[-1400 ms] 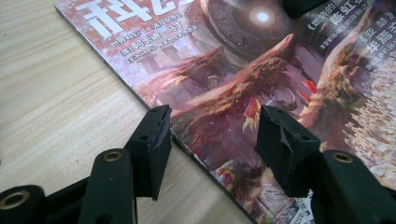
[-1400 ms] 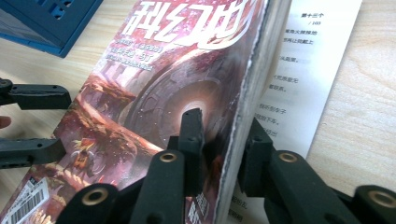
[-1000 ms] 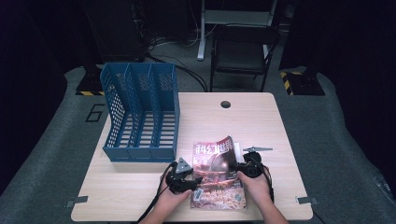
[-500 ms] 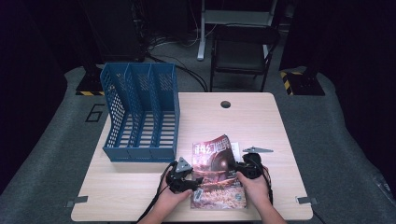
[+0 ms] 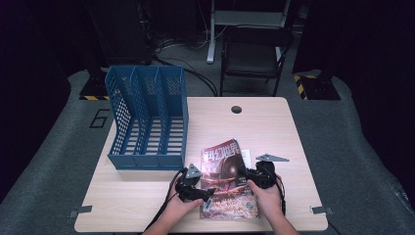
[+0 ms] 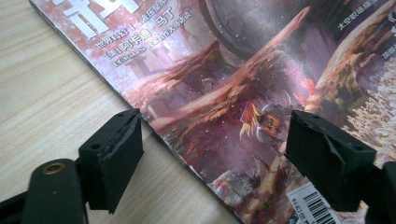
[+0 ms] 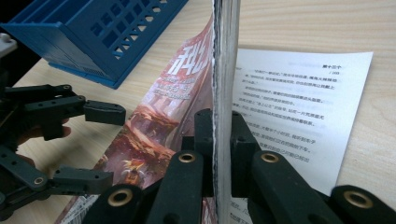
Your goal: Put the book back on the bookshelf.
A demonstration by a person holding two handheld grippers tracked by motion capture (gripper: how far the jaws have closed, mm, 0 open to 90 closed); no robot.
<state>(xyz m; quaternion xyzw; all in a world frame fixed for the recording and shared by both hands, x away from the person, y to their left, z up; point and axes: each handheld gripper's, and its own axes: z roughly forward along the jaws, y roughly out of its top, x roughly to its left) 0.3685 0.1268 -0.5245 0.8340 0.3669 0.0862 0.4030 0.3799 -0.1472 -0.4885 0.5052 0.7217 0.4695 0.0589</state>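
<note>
A file rack (image 5: 147, 120) stands on the table (image 5: 274, 122), at its left. Right of it and nearer the person lies a magazine (image 5: 225, 181), over a printed sheet (image 7: 299, 116).

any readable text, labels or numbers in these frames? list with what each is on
"6": painted on the grey floor mat left of the table.
Large white Chinese title on the magazine cover: characters cut off or tilted, not surely readable.
Small cover lines and barcode digits: too small.
Printed sheet under the magazine: Chinese text, blurred.
</note>
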